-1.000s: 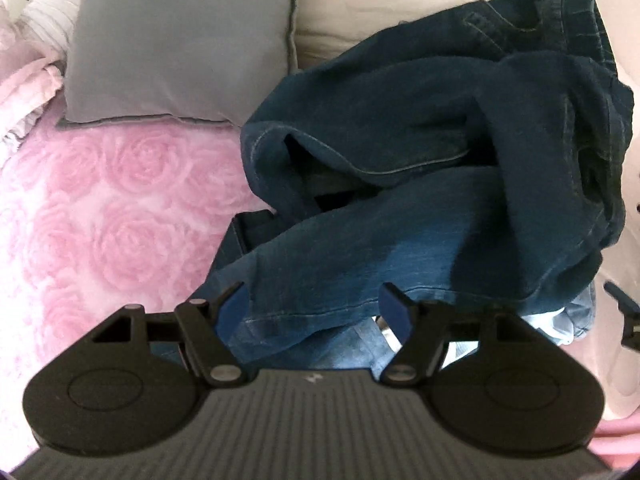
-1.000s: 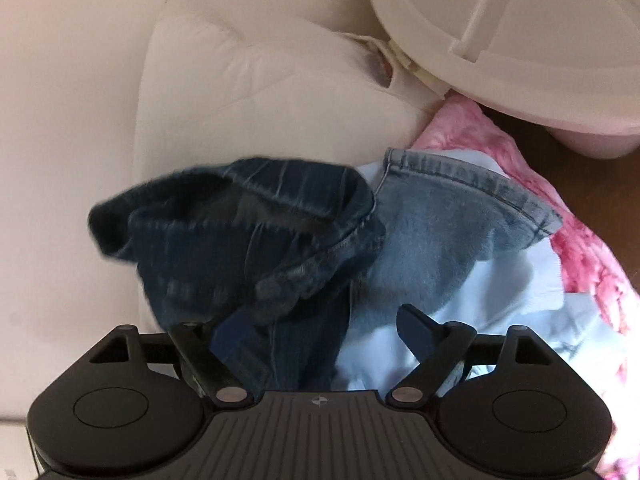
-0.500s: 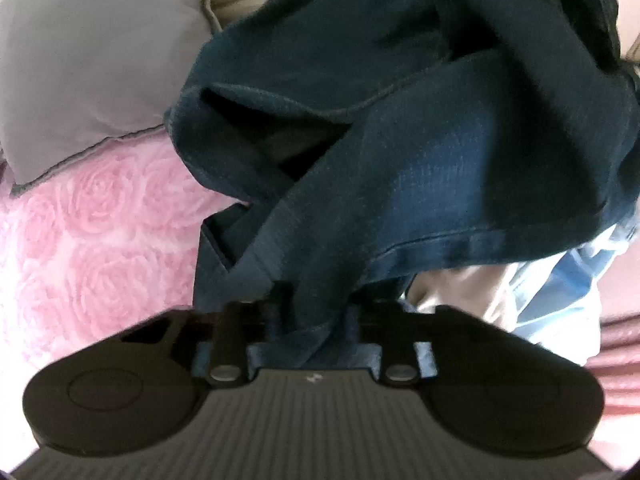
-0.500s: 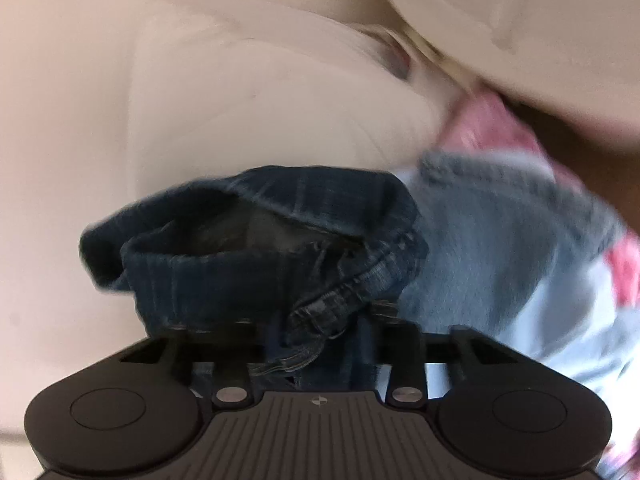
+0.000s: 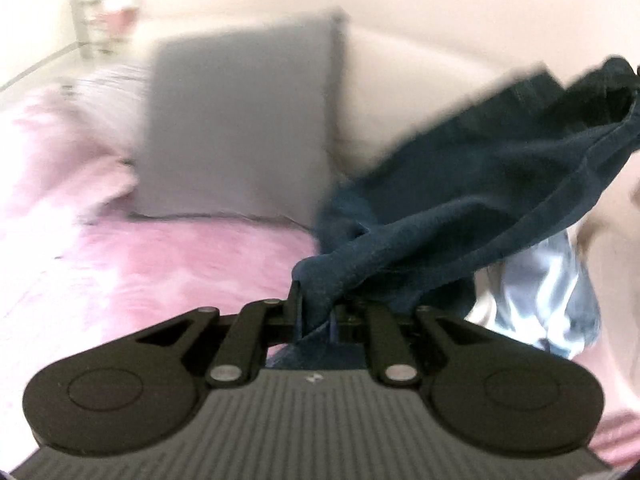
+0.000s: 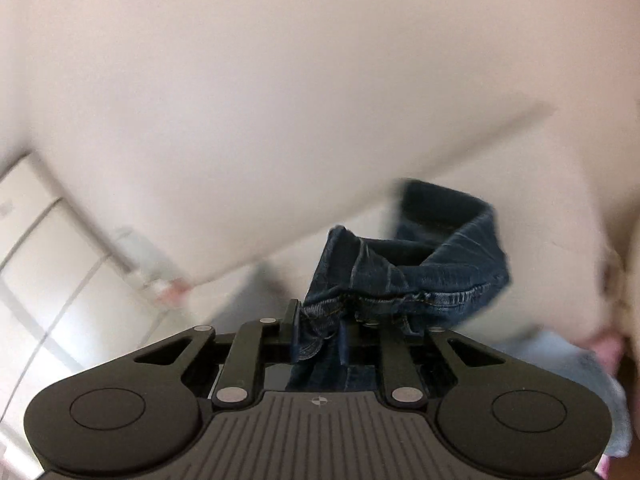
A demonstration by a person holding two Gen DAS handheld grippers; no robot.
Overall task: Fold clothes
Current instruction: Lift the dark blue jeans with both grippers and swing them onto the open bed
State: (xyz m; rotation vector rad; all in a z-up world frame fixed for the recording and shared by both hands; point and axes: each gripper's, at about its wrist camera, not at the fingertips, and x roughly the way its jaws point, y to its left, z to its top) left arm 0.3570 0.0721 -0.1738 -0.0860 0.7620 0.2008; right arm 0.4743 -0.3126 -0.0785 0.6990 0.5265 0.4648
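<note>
Nearest the left wrist camera, the left hand-held gripper [image 5: 316, 316] pinches a bunched fold of the dark blue jeans [image 5: 460, 208], which stretch up and to the right, lifted clear of the pink bedspread [image 5: 160, 264]. Under their far end lies a light blue garment [image 5: 548, 300]; a grey pillow [image 5: 240, 128] leans behind, blurred. The right hand-held gripper [image 6: 320, 332] is clamped on the jeans' stitched waistband [image 6: 400, 296], a pale wall [image 6: 280, 100] beyond.
</note>
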